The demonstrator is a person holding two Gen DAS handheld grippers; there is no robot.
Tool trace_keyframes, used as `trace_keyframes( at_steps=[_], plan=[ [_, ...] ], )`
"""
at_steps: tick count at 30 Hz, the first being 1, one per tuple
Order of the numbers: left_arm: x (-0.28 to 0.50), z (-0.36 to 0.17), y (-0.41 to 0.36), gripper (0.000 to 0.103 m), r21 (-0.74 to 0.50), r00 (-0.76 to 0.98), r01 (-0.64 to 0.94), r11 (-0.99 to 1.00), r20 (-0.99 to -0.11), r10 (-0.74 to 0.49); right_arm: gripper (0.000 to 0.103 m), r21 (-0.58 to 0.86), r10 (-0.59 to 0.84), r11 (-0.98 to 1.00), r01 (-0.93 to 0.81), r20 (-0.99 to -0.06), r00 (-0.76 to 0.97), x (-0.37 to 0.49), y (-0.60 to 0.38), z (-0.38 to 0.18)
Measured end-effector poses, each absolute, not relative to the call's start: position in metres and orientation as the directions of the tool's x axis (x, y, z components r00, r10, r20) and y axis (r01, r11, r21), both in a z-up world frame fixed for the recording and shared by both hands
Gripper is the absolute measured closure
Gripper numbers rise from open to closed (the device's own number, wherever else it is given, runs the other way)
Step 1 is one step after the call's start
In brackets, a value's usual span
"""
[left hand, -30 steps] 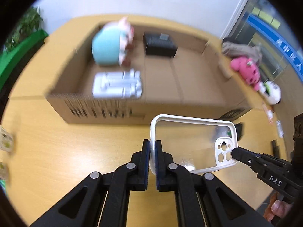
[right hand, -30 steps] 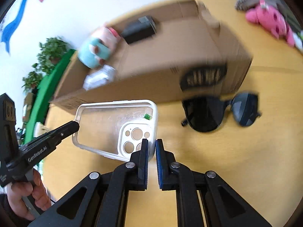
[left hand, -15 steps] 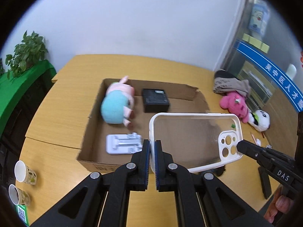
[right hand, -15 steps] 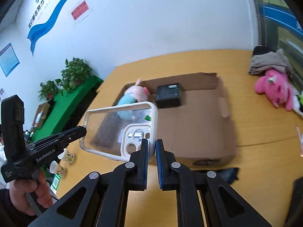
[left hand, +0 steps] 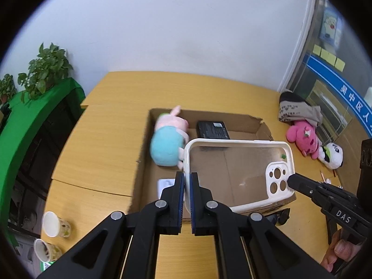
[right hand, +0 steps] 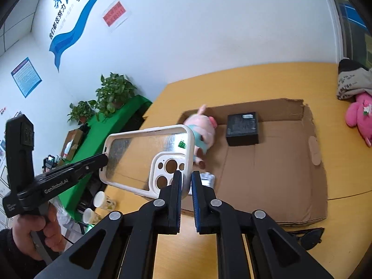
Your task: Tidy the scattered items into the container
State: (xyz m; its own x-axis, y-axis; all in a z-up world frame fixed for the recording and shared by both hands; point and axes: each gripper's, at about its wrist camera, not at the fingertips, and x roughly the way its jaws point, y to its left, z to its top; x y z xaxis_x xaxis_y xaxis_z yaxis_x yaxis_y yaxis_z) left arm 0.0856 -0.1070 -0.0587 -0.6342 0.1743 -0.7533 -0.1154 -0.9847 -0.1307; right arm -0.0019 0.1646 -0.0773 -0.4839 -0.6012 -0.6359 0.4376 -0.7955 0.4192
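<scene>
A white-rimmed clear phone case (left hand: 234, 174) hangs in the air above the near part of an open cardboard box (left hand: 260, 125). My left gripper (left hand: 187, 181) is shut on its plain end. My right gripper (right hand: 186, 181) is shut on its camera-cutout end (right hand: 169, 169); its fingers (left hand: 300, 183) also show in the left wrist view. In the box lie a teal and pink plush pig (left hand: 169, 139), a black flat device (left hand: 212, 129) and a white object (left hand: 166, 184), mostly hidden by the case. Black sunglasses (right hand: 307, 234) lie on the table in front of the box (right hand: 279, 162).
The box sits on a yellow wooden table (left hand: 97, 139). A pink plush (left hand: 302, 137), a panda plush (left hand: 332, 155) and folded cloth (left hand: 297, 111) lie at the right. Two paper cups (left hand: 55, 227) stand at the left edge. Green shelf with plants (left hand: 34, 93) at the left.
Both grippers have lifted the phone case higher and carried it forward, from in front of the box to above its near part. Both views now take in the whole table.
</scene>
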Motion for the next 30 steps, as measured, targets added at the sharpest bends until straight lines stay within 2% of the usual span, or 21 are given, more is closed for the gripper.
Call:
trace_keyframes(
  at_steps=[5, 12, 17, 25, 30],
  plan=[
    [0.070, -0.095, -0.052, 0.099, -0.170, -0.612, -0.179, -0.969, -0.752, 0.245, 0.094, 0.371, -0.534, -0.842, 0.392, -0.682, -0.500, -0.021, 0.211, -0.109],
    [0.046, -0.066, -0.014, 0.099, -0.264, -0.620, -0.237, -0.935, -0.700, 0.355, 0.094, 0.285, -0.438, -0.895, 0.344, -0.708, -0.553, -0.044, 0.254, -0.067],
    [0.038, -0.064, -0.031, 0.099, -0.239, -0.633, -0.221, -0.946, -0.702, 0.326, 0.094, 0.285, -0.454, -0.885, 0.368, -0.702, -0.549, -0.054, 0.237, -0.058],
    [0.028, -0.109, -0.095, 0.099, -0.182, -0.612, -0.156, -0.971, -0.754, 0.240, 0.094, 0.363, -0.520, -0.849, 0.384, -0.700, -0.489, -0.060, 0.170, -0.119],
    [0.022, -0.091, -0.124, 0.099, -0.126, -0.623, -0.138, -0.982, -0.760, 0.185, 0.094, 0.414, -0.571, -0.818, 0.400, -0.672, -0.472, -0.065, 0.134, -0.121]
  ],
)
